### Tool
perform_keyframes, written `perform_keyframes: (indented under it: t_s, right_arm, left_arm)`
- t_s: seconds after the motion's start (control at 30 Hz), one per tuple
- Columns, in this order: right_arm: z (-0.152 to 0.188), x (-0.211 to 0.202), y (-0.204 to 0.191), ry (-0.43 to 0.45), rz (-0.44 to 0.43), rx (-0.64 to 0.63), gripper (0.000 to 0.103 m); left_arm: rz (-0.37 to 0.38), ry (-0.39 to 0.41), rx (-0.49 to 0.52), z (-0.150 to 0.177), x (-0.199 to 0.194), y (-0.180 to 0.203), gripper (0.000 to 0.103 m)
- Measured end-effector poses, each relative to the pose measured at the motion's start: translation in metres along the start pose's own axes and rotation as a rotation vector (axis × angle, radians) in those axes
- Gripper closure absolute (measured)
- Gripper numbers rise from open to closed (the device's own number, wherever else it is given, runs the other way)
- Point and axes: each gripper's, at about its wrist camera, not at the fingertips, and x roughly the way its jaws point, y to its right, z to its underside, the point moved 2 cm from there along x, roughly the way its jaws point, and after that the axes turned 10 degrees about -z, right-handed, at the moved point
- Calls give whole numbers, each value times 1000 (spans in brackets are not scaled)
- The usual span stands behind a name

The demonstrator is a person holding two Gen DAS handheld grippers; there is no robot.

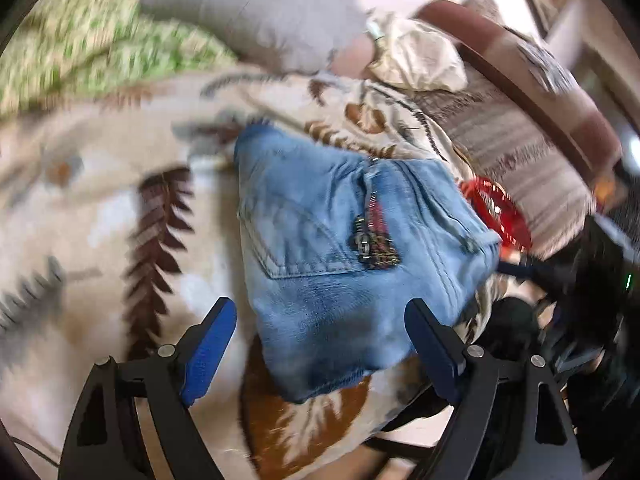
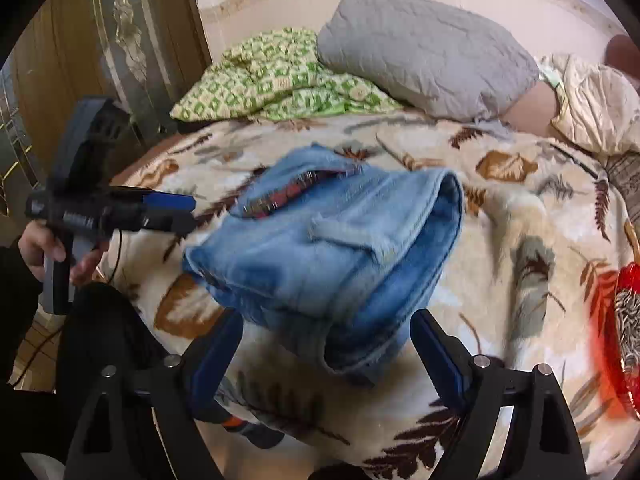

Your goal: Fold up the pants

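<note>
the jeans (image 2: 332,240) sit as a thick folded bundle in the middle of the leaf-print blanket (image 2: 500,208) on the bed, and to my eye the folding looks about finished. both tools are let go of it: the right gripper (image 2: 326,348) has its blue-padded fingers spread wide with nothing pinched, the near end of the bundle lying just ahead of and between the tips without touching the pads. the left gripper (image 1: 320,328) is likewise spread, its fingers straddling the near corner of the denim with no pad pressing on it. seen from the right side, the left gripper (image 2: 168,208) hangs off at the bundle's left edge, held in a hand (image 2: 48,248) and pointing across toward the cloth. the bundle's long axis runs away from the right fingers toward the pillows, with the rolled fold edge on its right, so the right hand looks the nearer one for any last pat or squaring up. a grey pillow (image 2: 420,68) and a green-patterned pillow (image 2: 280,80) lie well beyond, and a red basket (image 2: 628,340) sits at the right edge, cut off by the frame. the left view is smeared with blur, so the zip and dark patch on the denim are hard to read, and how many layers are tucked underneath i can't tell.
</note>
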Motion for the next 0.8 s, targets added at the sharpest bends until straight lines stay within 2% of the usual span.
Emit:
perform_keyframes:
  t_s: [0.13, 0.17, 0.2, 0.23, 0.37, 0.47, 0.5, 0.53, 0.6, 0.63, 0.67, 0.73, 0.8]
  right_arm:
    - [8, 18, 9, -61, -11, 16, 17]
    - [10, 24, 12, -79, -1, 25, 23]
    - [13, 32, 17, -102, 5, 34, 38]
    - [16, 38, 20, -123, 6, 43, 45]
    - [23, 40, 27, -113, 8, 55, 55]
    - [27, 35, 35, -101, -12, 90, 56]
    - [27, 34, 36, -100, -20, 101, 54]
    - [27, 33, 36, -99, -25, 108, 45]
    - [23, 24, 37, -88, -24, 128, 27]
    - [23, 18, 39, -76, -19, 141, 21]
    - [20, 6, 45, -43, -28, 170, 19]
    - [16, -11, 55, 19, -84, 242, 2]
    - [11, -23, 76, 116, -206, 395, 0]
  left_arm:
    - [64, -96, -99, 2, 31, -8, 16]
    - [79, -107, -110, 4, 36, -8, 16]
    - [86, -105, -113, 6, 38, -8, 16]
    - [87, -103, -110, 7, 40, -8, 15]
    - [96, -109, -71, 13, 41, -12, 31]
    - [92, -115, -75, 13, 37, -17, 33]
    - [78, -103, -64, 13, 34, -16, 30]
    - [66, -84, -59, 11, 29, -14, 29]
    - [55, -55, -72, 8, 18, -14, 19]
    - [79, -33, -86, 5, 11, -15, 17]
    - [110, -5, -100, 1, 3, -17, 14]
    - [125, 32, -120, -7, -6, -22, 5]
    - [122, 38, -145, -18, -4, -27, 4]
